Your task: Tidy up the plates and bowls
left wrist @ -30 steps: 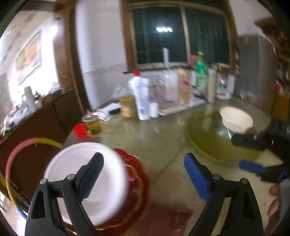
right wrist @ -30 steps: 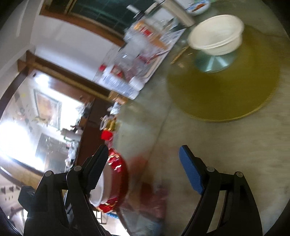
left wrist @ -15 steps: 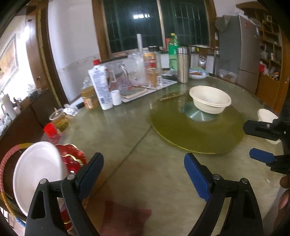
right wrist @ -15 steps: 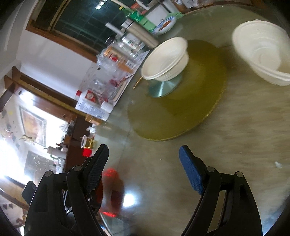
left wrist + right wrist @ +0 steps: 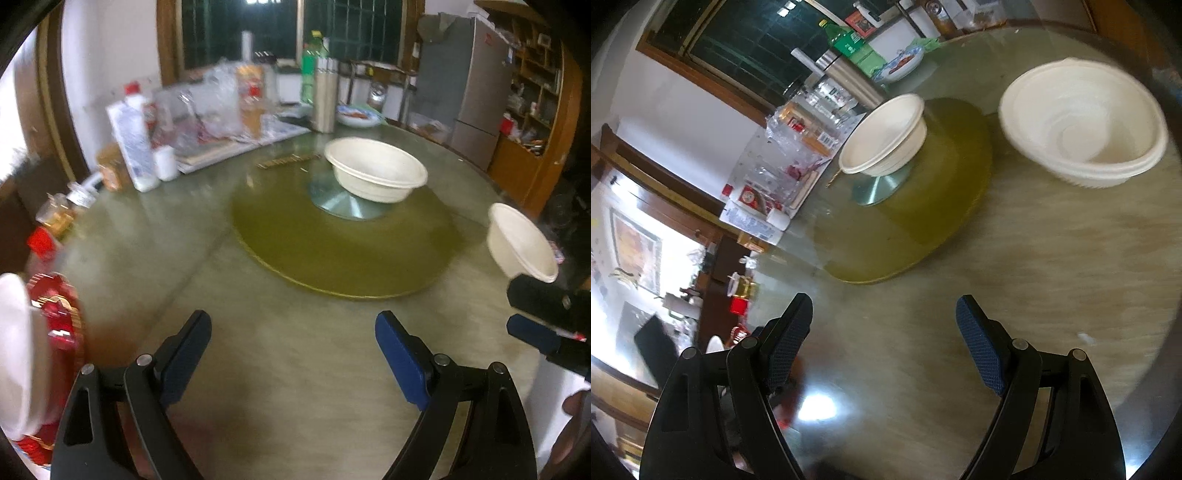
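Observation:
A cream bowl (image 5: 376, 170) stands on the hub of the olive turntable (image 5: 332, 251); the right wrist view shows the same bowl (image 5: 882, 136) further off. A second stack of cream bowls (image 5: 1086, 125) rests on the table ahead and to the right of my right gripper (image 5: 882, 332), which is open and holds nothing. In the left wrist view that stack (image 5: 521, 243) sits at the right. My left gripper (image 5: 291, 343) hangs open over bare tabletop. A white plate (image 5: 14, 354) on a red plate (image 5: 59, 325) lies at the far left. The right gripper's fingers (image 5: 535, 306) show at the right edge.
Bottles, jars and plastic packaging (image 5: 207, 118) crowd the far left of the round glass-topped table (image 5: 295, 387). A steel flask (image 5: 325, 99) and a dish of food (image 5: 358, 114) stand behind the turntable. A fridge (image 5: 465, 88) and wooden shelves are beyond.
Both views have swung right across the table. The white and red plates slid from under my left gripper to the left edge, and the right-hand bowl stack came into view.

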`<state>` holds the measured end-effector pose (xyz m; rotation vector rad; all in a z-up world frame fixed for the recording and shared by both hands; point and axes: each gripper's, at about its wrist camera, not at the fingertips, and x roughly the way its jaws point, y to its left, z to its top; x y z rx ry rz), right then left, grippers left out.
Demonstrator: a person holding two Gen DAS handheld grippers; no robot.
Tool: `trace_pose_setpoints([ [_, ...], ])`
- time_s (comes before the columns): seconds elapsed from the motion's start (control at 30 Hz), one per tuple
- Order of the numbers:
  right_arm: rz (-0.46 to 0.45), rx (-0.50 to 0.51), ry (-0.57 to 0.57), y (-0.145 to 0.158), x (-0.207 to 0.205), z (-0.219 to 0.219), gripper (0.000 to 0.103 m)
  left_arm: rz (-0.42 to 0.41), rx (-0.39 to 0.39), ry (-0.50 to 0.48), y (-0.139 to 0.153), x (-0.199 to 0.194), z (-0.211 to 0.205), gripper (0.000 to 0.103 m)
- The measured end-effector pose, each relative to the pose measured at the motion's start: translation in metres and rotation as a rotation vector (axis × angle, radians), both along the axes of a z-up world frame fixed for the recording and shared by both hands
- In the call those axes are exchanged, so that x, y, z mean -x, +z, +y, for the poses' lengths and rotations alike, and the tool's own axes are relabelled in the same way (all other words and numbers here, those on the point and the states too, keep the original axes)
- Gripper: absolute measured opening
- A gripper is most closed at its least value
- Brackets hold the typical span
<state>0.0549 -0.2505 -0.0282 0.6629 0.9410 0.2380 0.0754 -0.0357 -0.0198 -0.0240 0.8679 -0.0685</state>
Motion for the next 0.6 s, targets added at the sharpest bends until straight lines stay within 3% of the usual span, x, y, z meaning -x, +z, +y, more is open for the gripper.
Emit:
trace_pose_setpoints([
  [0.17, 0.009, 0.001, -0.045, 0.000, 0.012, -0.030, 0.081, 0.032, 0.048, -0.047, -0.003, -0.006, -0.026, 0.091],
  [0.6, 0.024, -0.144, -0.240, -0.005, 0.037, -0.110, 0.081, 0.098, 0.135, -0.158, -0.002, -0.030, -0.090, 0.091],
])
